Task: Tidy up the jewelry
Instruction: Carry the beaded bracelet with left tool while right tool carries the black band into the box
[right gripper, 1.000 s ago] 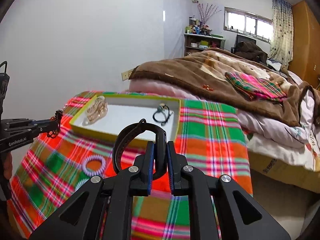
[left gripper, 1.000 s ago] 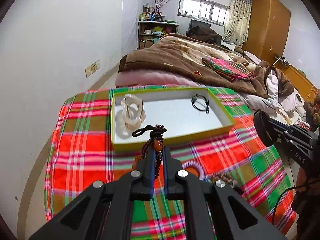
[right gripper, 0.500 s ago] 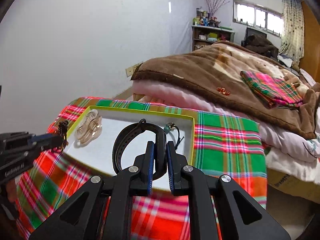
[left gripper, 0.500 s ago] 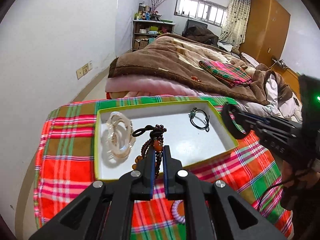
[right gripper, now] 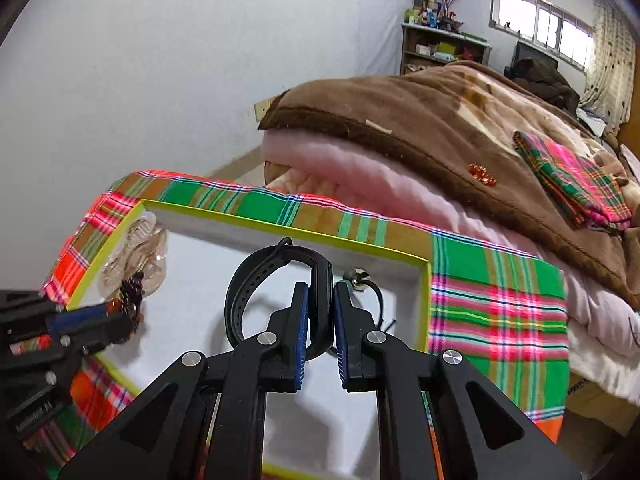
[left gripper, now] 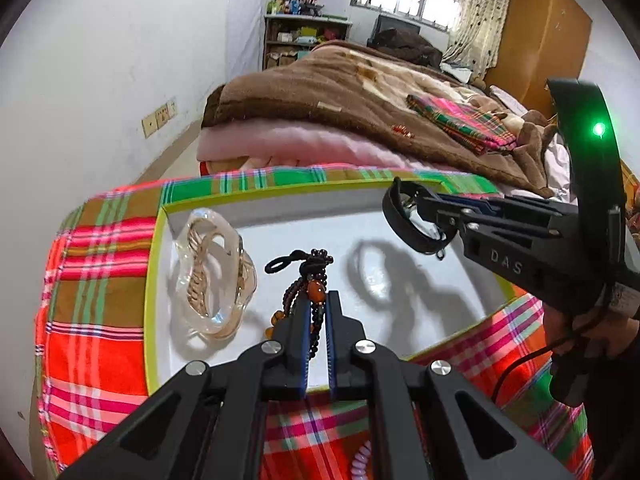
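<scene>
My left gripper (left gripper: 316, 300) is shut on a dark beaded bracelet (left gripper: 310, 276) with an orange bead, held over the white tray (left gripper: 280, 216) with its yellow-green rim. In the right wrist view my right gripper (right gripper: 320, 292) is shut on a black watch band (right gripper: 276, 276), also above the tray (right gripper: 288, 232). That band (left gripper: 412, 220) and the right gripper (left gripper: 440, 212) appear at the right of the left wrist view. Clear bangles (left gripper: 212, 276) lie at the tray's left end. A black cord bracelet (right gripper: 366, 280) lies near its far right corner.
The tray rests on a red, green and pink plaid cloth (left gripper: 88, 280). A spiral hair tie (left gripper: 362, 464) lies on the cloth in front of the tray. Behind stands a bed with a brown blanket (right gripper: 420, 120). A white wall (left gripper: 100, 60) is at the left.
Both grippers have moved forward and down from above the cloth to above the tray, still holding their pieces. The right gripper now reaches in close beside the left one.
</scene>
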### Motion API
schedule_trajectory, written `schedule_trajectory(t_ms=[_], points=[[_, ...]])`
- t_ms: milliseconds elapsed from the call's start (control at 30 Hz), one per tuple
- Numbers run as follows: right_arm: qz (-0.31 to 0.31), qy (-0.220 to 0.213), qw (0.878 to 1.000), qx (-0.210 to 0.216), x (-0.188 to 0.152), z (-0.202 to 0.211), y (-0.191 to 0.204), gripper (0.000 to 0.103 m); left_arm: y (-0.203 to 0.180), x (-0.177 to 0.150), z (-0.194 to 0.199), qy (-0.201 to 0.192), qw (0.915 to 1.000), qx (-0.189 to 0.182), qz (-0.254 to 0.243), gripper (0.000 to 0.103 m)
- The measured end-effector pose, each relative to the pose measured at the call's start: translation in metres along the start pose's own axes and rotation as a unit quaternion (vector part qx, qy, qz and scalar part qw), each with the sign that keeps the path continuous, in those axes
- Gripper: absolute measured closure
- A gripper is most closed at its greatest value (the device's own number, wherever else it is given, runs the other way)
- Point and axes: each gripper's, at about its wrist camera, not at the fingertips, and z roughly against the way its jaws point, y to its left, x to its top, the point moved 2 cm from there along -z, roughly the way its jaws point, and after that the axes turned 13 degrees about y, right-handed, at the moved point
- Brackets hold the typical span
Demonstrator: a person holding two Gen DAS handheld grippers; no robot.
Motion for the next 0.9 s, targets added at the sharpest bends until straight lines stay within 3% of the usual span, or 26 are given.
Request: schedule_trajectory(t_ms=[400,900], points=[[0.018,0.029,0.999,0.012,0.013,-0.034,0.007,0.09,-0.001,0.002,-0.014,0.013,0.9998,0.01,-0.007,0.096],[0.026,0.038,0.999,0.008,0.016,-0.046,0.009,0.09,0.002,0.004,-0.034,0.031,0.9994,0.013,-0.003,0.096]])
